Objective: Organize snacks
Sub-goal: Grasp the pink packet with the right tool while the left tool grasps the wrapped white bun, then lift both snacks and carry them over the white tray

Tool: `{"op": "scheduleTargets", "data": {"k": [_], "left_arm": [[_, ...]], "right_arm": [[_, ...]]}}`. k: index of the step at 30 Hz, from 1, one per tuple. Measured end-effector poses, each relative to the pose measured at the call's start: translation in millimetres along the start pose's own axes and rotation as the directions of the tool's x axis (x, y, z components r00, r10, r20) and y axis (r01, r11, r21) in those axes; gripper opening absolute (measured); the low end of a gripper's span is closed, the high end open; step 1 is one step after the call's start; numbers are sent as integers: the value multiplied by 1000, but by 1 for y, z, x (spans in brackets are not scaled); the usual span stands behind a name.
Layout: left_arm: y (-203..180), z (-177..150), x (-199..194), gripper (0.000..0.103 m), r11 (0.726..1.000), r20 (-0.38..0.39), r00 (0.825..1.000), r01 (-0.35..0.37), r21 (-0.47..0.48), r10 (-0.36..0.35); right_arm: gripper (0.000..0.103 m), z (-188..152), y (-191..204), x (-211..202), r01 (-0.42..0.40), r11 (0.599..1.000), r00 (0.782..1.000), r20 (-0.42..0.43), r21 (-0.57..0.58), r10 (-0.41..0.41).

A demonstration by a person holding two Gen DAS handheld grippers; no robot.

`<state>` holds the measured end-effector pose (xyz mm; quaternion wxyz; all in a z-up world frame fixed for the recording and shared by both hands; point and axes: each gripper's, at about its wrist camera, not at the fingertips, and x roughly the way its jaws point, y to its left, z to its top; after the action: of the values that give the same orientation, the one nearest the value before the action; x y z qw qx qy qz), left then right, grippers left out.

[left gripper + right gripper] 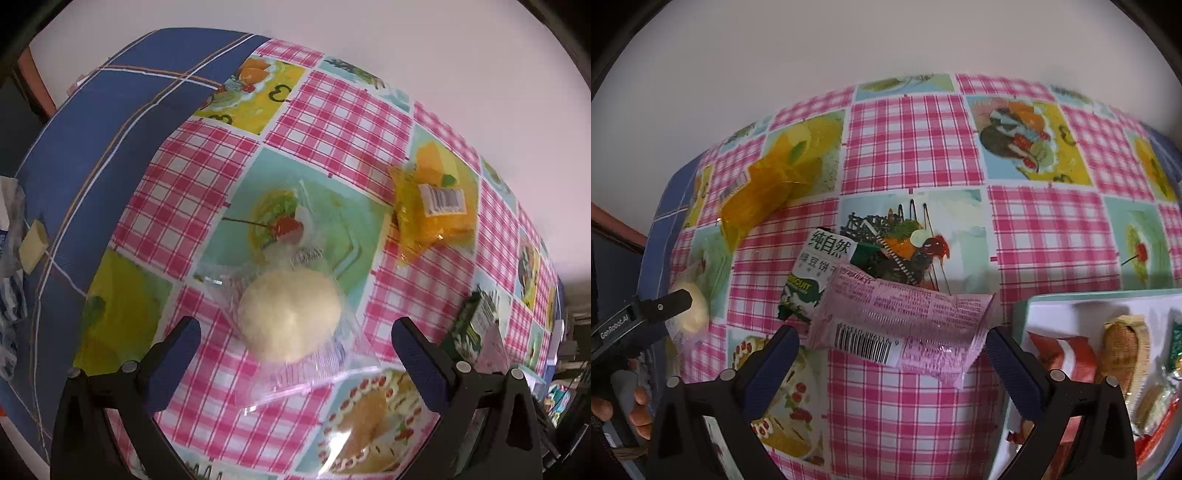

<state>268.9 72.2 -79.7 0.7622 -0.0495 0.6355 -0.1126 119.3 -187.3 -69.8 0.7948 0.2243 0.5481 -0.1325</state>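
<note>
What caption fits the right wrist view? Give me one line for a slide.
Open right gripper poised over a pink snack packet lying across a green biscuit packet, snack tray alongside.

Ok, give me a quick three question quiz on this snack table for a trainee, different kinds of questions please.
1. True or false: the left gripper has its jaws open around the round cream bun in clear wrap.
2. Which lies on top: the pink printed snack packet or the green and white biscuit packet?
3. Multiple choice: the orange transparent snack packet is A) in the tray, B) on the checked tablecloth, C) held.

Key: 1 true; 2 pink; 3 B.
</note>
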Motion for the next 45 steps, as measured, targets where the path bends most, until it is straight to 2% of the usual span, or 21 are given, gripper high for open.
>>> {"op": "scheduleTargets", "data": {"k": [3, 8, 14, 19, 22, 26, 32, 40, 45], "left_arm": [[0, 5, 8, 97, 1000, 3, 1000, -5, -7, 5], [1, 12, 18, 76, 999, -2, 1000, -28, -17, 28], [-2, 7, 15, 59, 999, 19, 998, -52, -6, 52], [-11, -18, 13, 58, 997, 25, 997, -68, -29, 69], [-12, -37, 11, 58, 995, 34, 997, -60, -81, 63], [-18, -64, 9, 58, 992, 37, 999, -34, -123, 39], [-38, -108, -4, 58, 985, 57, 998, -6, -172, 16], [-87, -155, -37, 58, 986, 116, 993, 34, -160, -16], [-120, -161, -54, 58, 993, 144, 989, 48, -109, -32]], "right_arm": [[102, 4, -5, 11, -20, 999, 1000, -18, 33, 20], [101, 7, -8, 19, -14, 998, 1000, -5, 57, 15], [90, 5, -9, 19, 16, 998, 1000, 9, 57, -17], [82, 0, -6, 13, 35, 998, 999, 27, 52, -36], [80, -7, -8, 7, 20, 998, 999, 34, 60, -22], [80, -19, -12, -4, -11, 996, 999, 41, 85, 7], [80, -43, -18, -32, -15, 995, 996, 85, 96, 7], [80, -71, -29, -73, -36, 993, 988, 152, 110, 19], [80, -79, -40, -89, -49, 990, 984, 176, 135, 25]]}}
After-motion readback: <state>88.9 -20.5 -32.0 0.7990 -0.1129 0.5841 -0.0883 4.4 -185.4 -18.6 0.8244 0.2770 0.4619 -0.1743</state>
